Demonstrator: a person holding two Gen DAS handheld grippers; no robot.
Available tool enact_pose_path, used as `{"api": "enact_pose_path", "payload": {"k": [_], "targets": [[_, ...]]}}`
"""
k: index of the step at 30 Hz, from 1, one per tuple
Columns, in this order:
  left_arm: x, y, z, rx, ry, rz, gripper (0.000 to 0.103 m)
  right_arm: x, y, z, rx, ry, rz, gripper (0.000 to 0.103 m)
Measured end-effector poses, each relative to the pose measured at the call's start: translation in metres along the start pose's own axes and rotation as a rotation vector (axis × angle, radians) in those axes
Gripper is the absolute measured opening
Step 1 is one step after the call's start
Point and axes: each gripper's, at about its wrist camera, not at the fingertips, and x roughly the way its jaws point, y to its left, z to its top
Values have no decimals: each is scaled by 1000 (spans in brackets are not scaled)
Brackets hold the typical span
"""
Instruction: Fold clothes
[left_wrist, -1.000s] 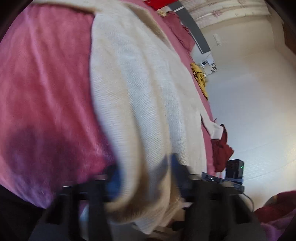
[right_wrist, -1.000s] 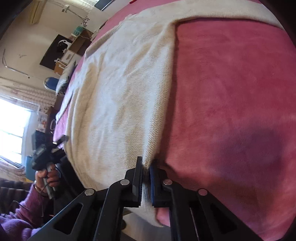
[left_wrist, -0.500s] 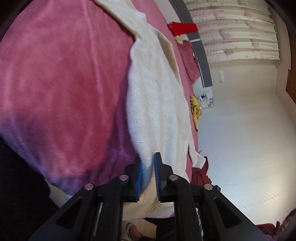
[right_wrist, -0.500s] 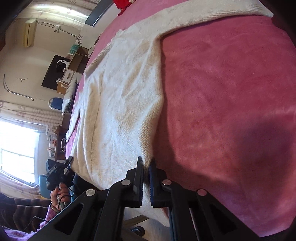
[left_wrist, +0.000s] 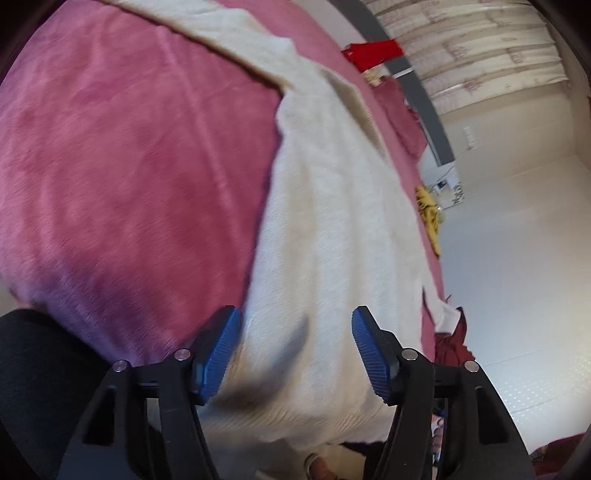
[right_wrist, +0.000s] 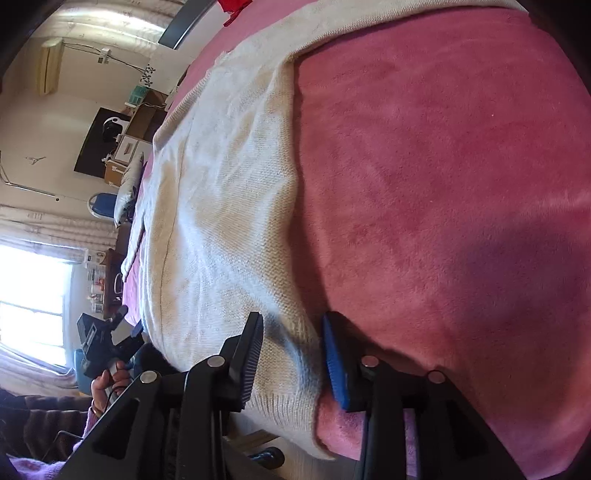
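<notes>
Both grippers are opening over the hem of a cream sweater that lies flat on a pink blanket.

In the left wrist view, the pink blanket (left_wrist: 129, 177) fills the left side, and the cream sweater (left_wrist: 332, 229) lies on it as a long band going from the near edge up toward the far end of the bed. The left gripper (left_wrist: 295, 350) stands at the near hem with its jaws opening wide; the knit is between the blue pads (left_wrist: 218, 354), but they do not press on it. In the right wrist view, the sweater (right_wrist: 221, 221) is on the left and the blanket (right_wrist: 443, 184) on the right. The right gripper (right_wrist: 291, 354) has its jaws opening too, with the sweater's corner loose between them. At far left a hand (right_wrist: 107, 384) holds the other gripper.
</notes>
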Motion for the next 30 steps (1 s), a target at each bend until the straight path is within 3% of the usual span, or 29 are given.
{"api": "enact_pose_path", "payload": {"k": [4, 5, 6, 7, 8, 11, 14, 18, 21, 23, 24, 26, 30], "targets": [[20, -11, 4, 62, 36, 83, 73, 12, 13, -2, -54, 28, 24, 35], [25, -14, 4, 77, 46, 103, 72, 17, 18, -2, -82, 37, 22, 30], [26, -14, 6, 68, 57, 118, 40, 21, 24, -1, -117, 44, -22, 23], [26, -12, 9, 48, 68, 130, 9, 21, 30, 0, -139, 49, -63, 9], [25, -10, 12, 29, 79, 142, 8, 22, 36, 2, -160, 53, -102, 4], [3, -8, 21, 17, 63, 151, 8, 3, 47, 5, -176, 6, -149, 3], [-16, -5, 17, 12, 59, 150, 8, -16, 42, 4, -146, -20, -143, 3], [-23, 9, 3, 20, 77, 178, 8, 9, 23, -2, -87, 42, -137, 4], [-16, 17, -4, 7, 122, 198, 14, 14, 18, -4, -58, 32, -105, 9], [-18, 14, -6, 26, 122, 232, 15, 7, 17, -3, -45, 12, -90, 22], [-20, 10, -6, 47, 117, 259, 17, 1, 16, -3, -41, 2, -91, 22], [-26, 3, -5, 90, 99, 317, 18, -12, 18, -3, -71, -26, -138, 27], [-36, -22, -4, 153, -40, 407, 19, -31, 24, 0, -132, -89, -193, 27]]}}
